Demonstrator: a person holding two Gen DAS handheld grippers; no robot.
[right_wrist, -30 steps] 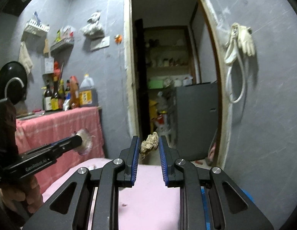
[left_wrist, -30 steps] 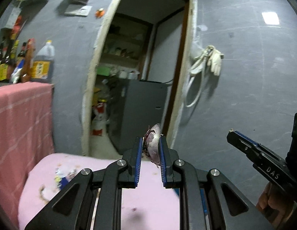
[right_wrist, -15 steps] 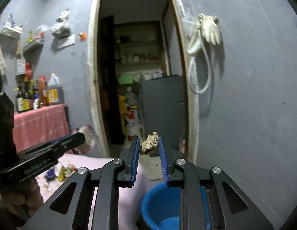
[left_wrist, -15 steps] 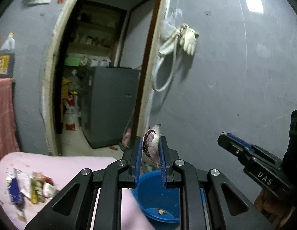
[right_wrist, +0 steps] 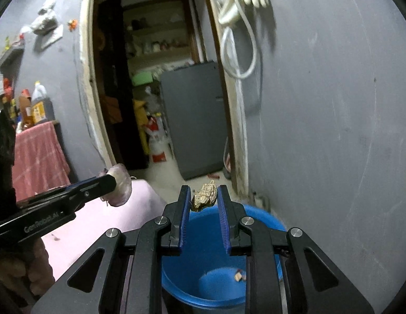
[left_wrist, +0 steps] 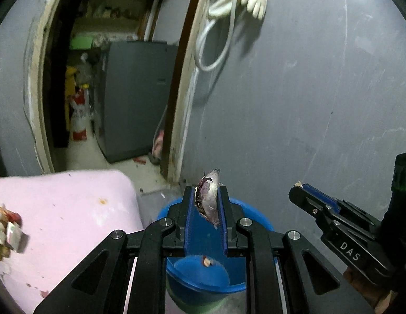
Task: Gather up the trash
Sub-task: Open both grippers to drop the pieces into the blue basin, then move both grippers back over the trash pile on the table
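My left gripper (left_wrist: 207, 196) is shut on a purple onion peel (left_wrist: 208, 199) and holds it above a blue bucket (left_wrist: 203, 280) on the floor. My right gripper (right_wrist: 203, 196) is shut on a crumpled brown scrap (right_wrist: 204, 196), also above the blue bucket (right_wrist: 203, 267). A small scrap (right_wrist: 239, 276) lies in the bucket's bottom. The left gripper with its peel (right_wrist: 120, 188) shows at the left of the right wrist view. The right gripper (left_wrist: 298, 192) shows at the right of the left wrist view.
A pink-covered table (left_wrist: 66, 209) stands left of the bucket, with a pile of wrappers (left_wrist: 5, 230) at its left edge. A grey wall (left_wrist: 307, 104) rises behind the bucket. A doorway (left_wrist: 111, 91) opens to a room with a grey fridge (right_wrist: 192, 120).
Both grippers have swung right and tilted down, from over the pink table to above the blue bucket. Both still hold their scraps.
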